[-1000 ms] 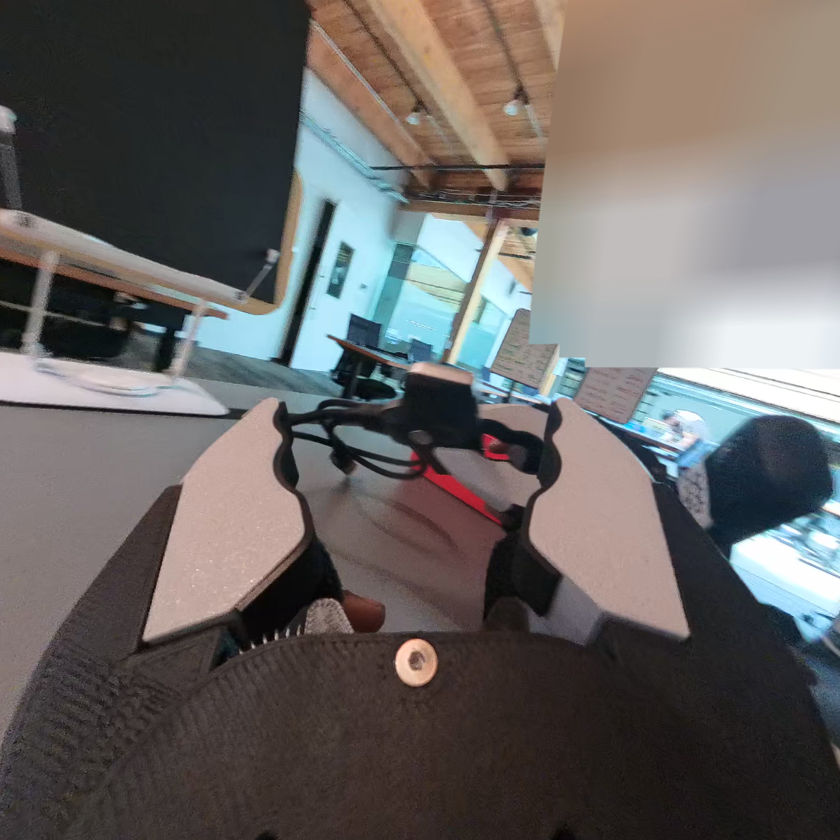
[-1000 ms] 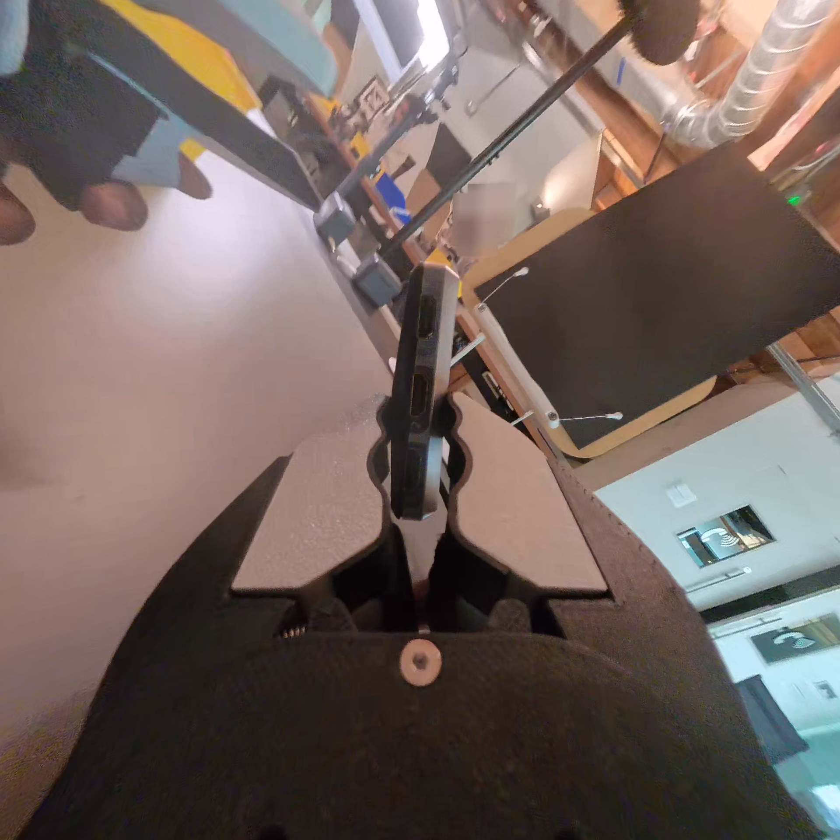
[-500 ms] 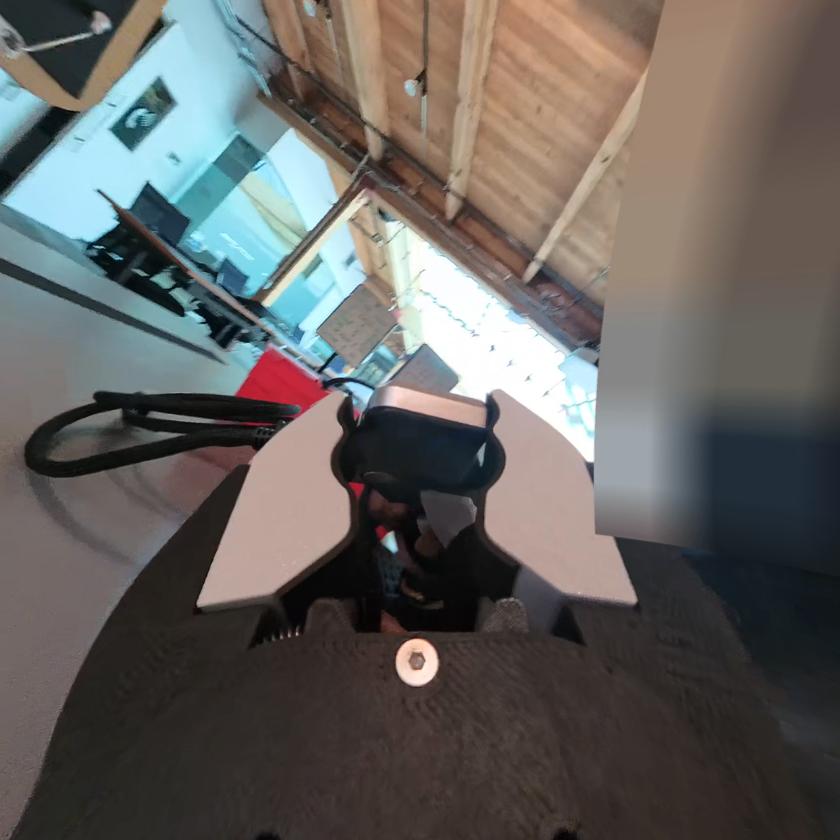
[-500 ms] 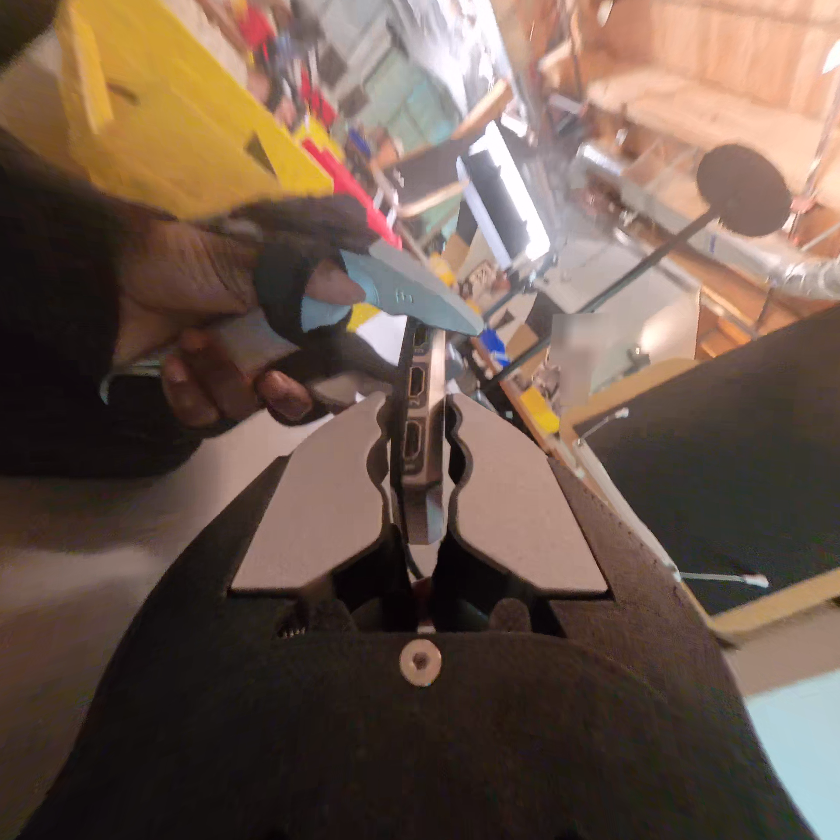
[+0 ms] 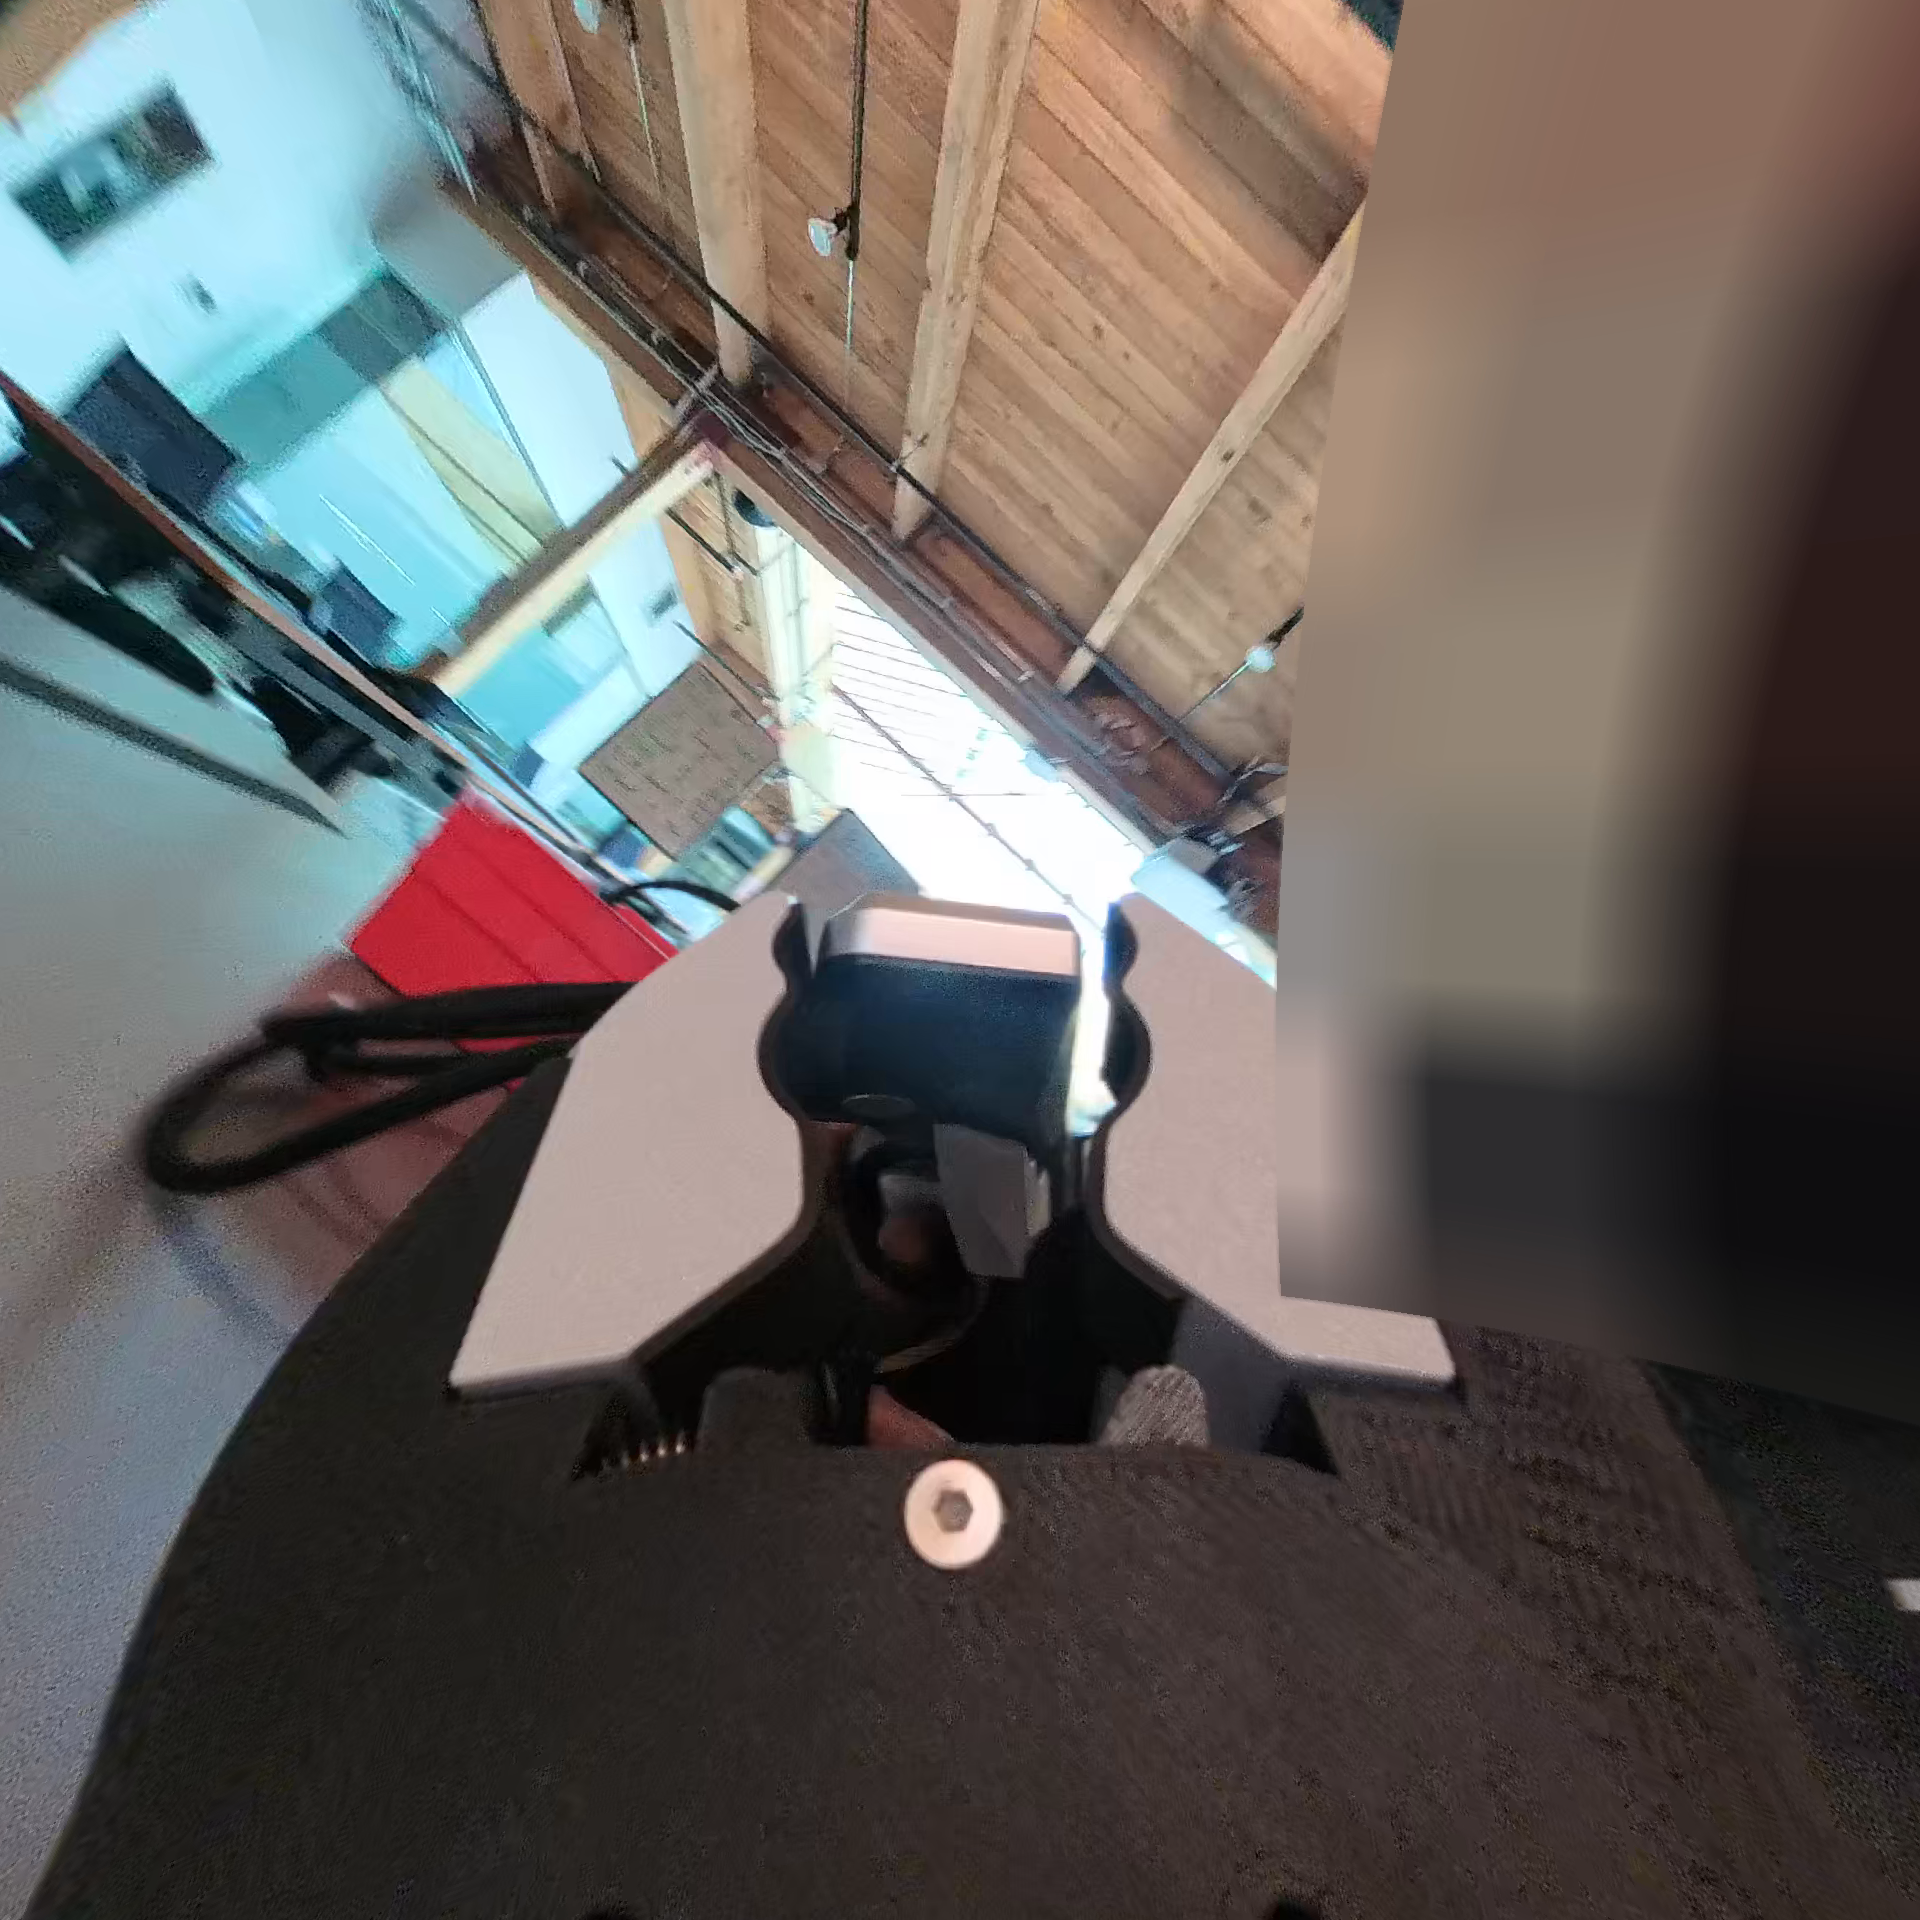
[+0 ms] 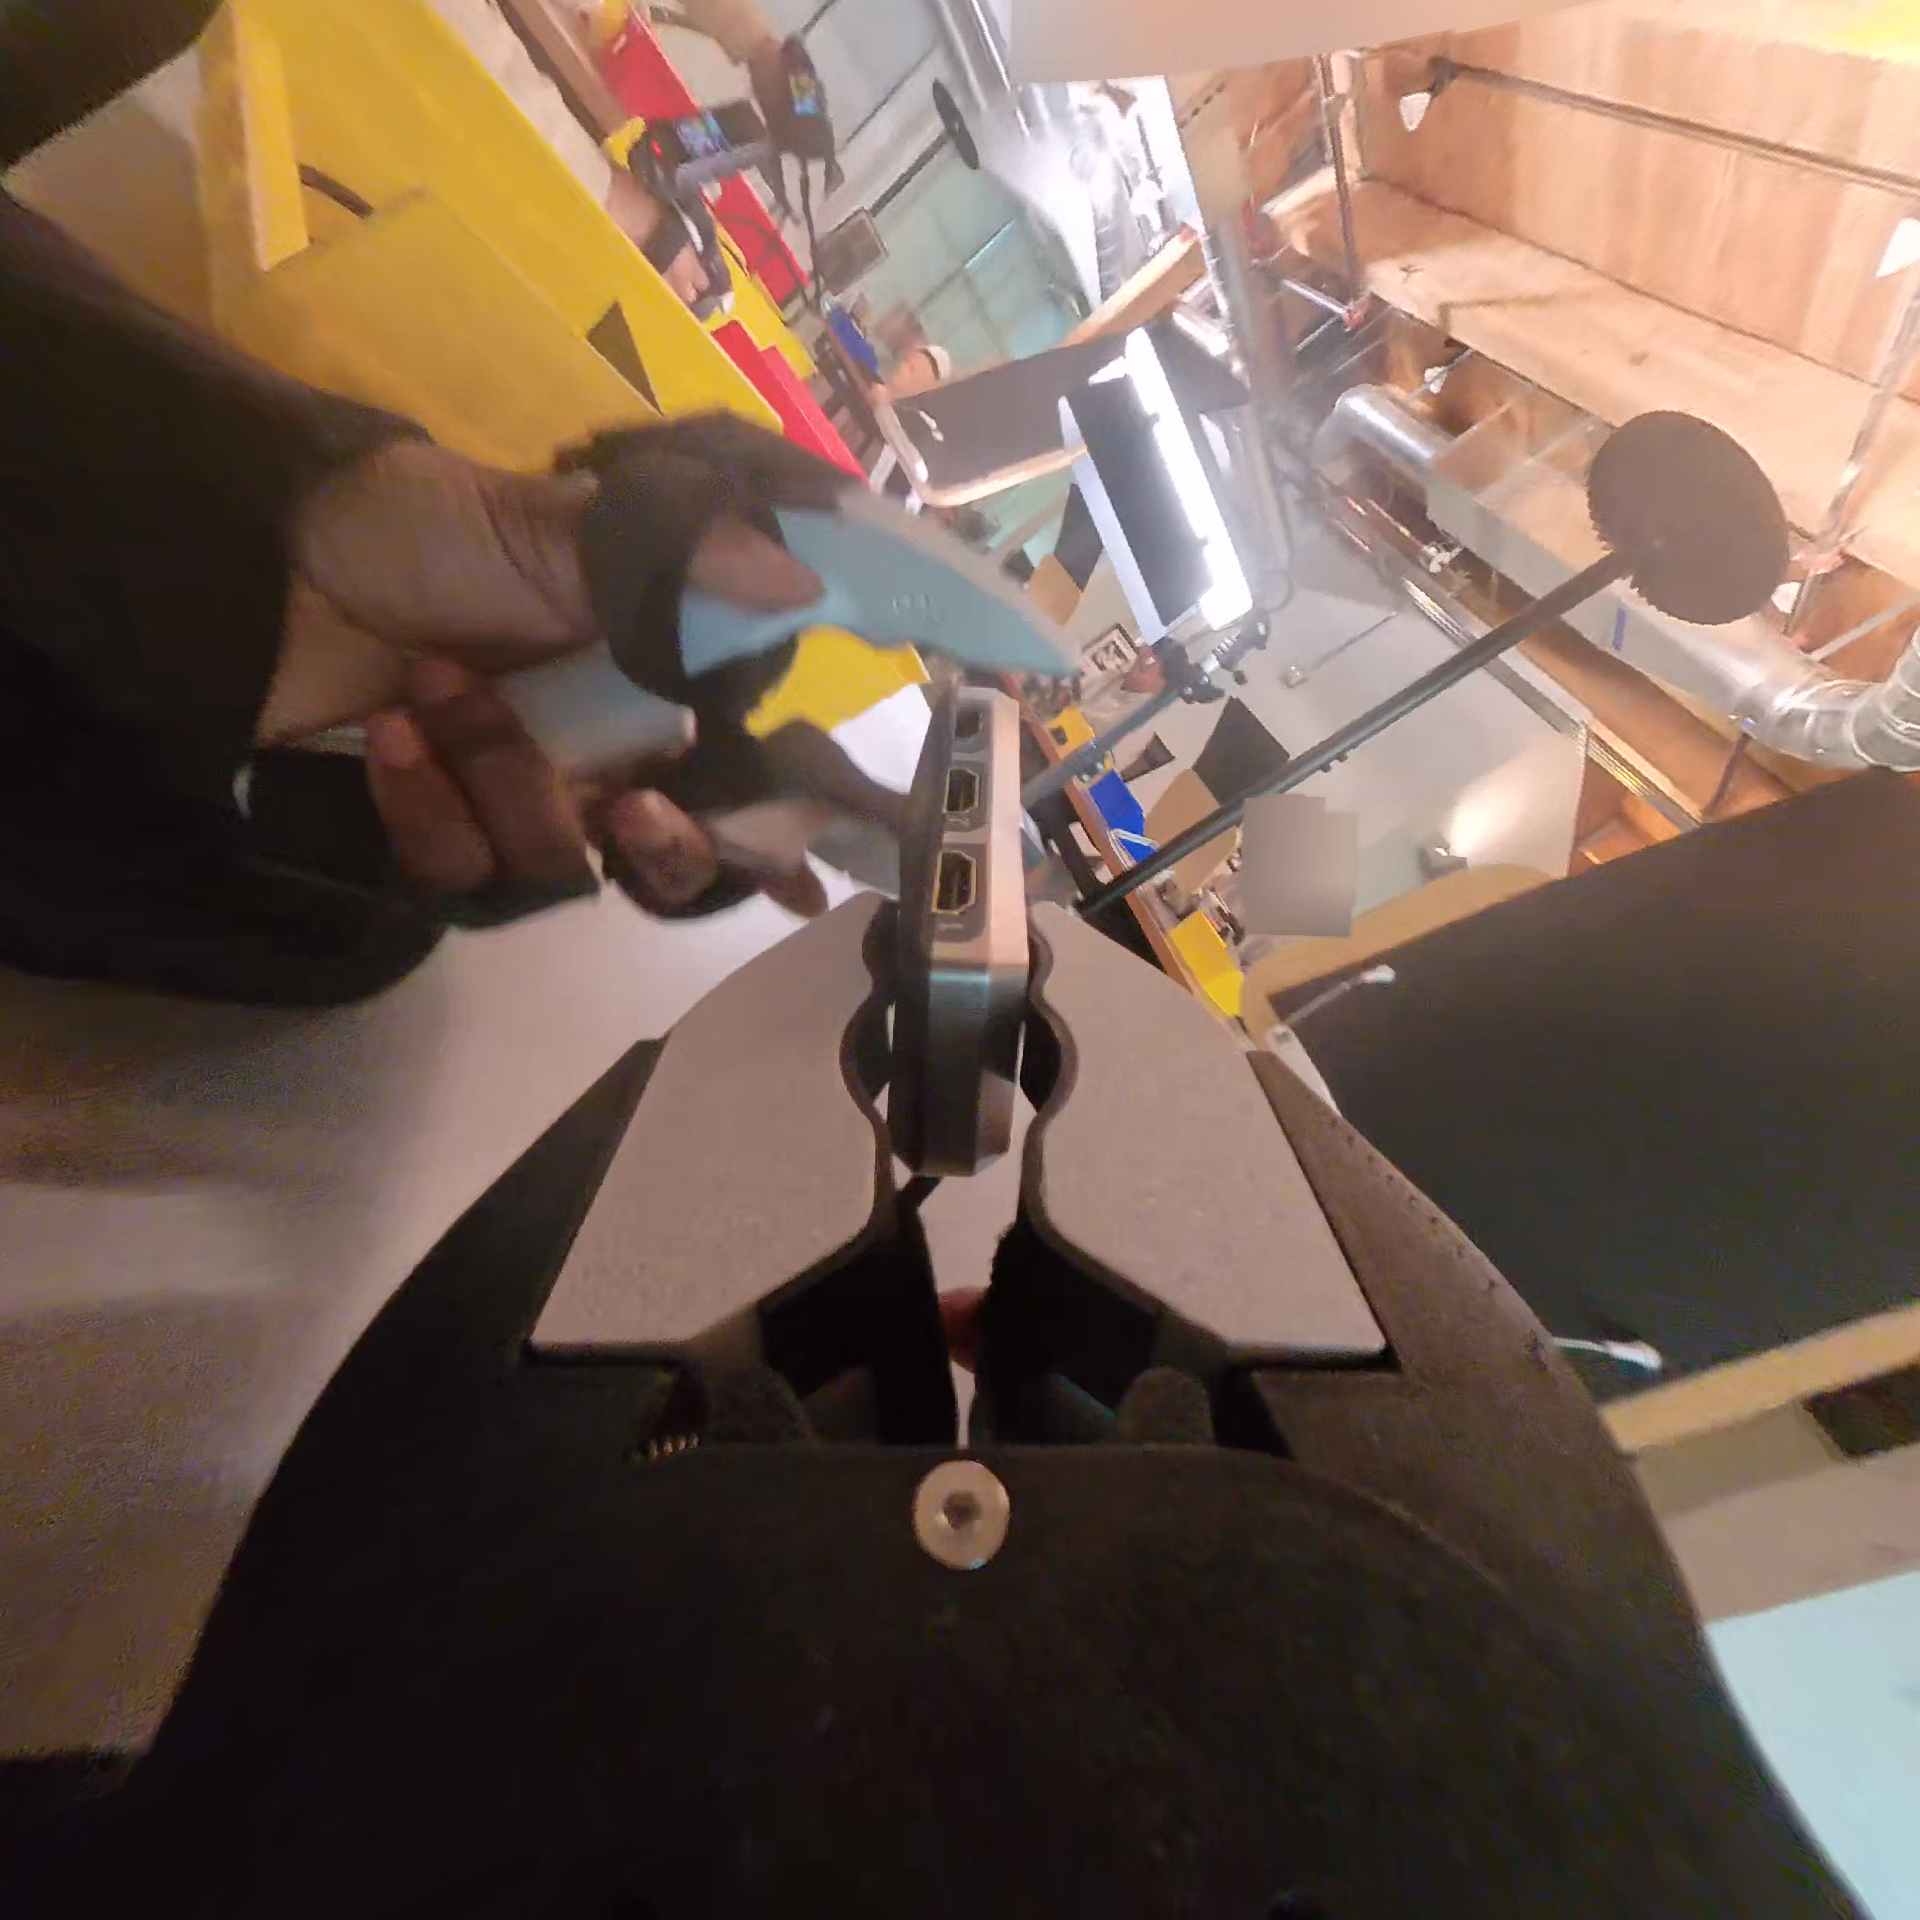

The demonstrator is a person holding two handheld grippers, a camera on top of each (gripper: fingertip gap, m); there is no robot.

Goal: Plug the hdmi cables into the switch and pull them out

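My left gripper (image 5: 951, 935) is shut on a black HDMI plug (image 5: 935, 1029) with a silver tip pointing away from the camera. Its black cable (image 5: 312, 1081) loops over the grey table (image 5: 125, 1039) to the left. My right gripper (image 6: 956, 925) is shut on the switch (image 6: 961, 997), a thin dark grey box held edge-on, its row of HDMI ports (image 6: 954, 883) facing the camera. In the right wrist view a gloved hand (image 6: 468, 665) holds the left gripper's light blue body (image 6: 904, 613) close beside the switch's far end. The plug is hidden in that view.
A red box (image 5: 499, 914) lies beyond the cable. Yellow crates (image 6: 447, 270) stand behind the hand. A black panel with a wooden rim (image 6: 1621, 1039) is on the right, and a boom microphone (image 6: 1683, 530) hangs above. Wooden ceiling beams (image 5: 977, 312) fill the left wrist view.
My left gripper closed on the plug, lifted it off the table and tilted upward. In the right wrist view the hand and left gripper came up beside the switch.
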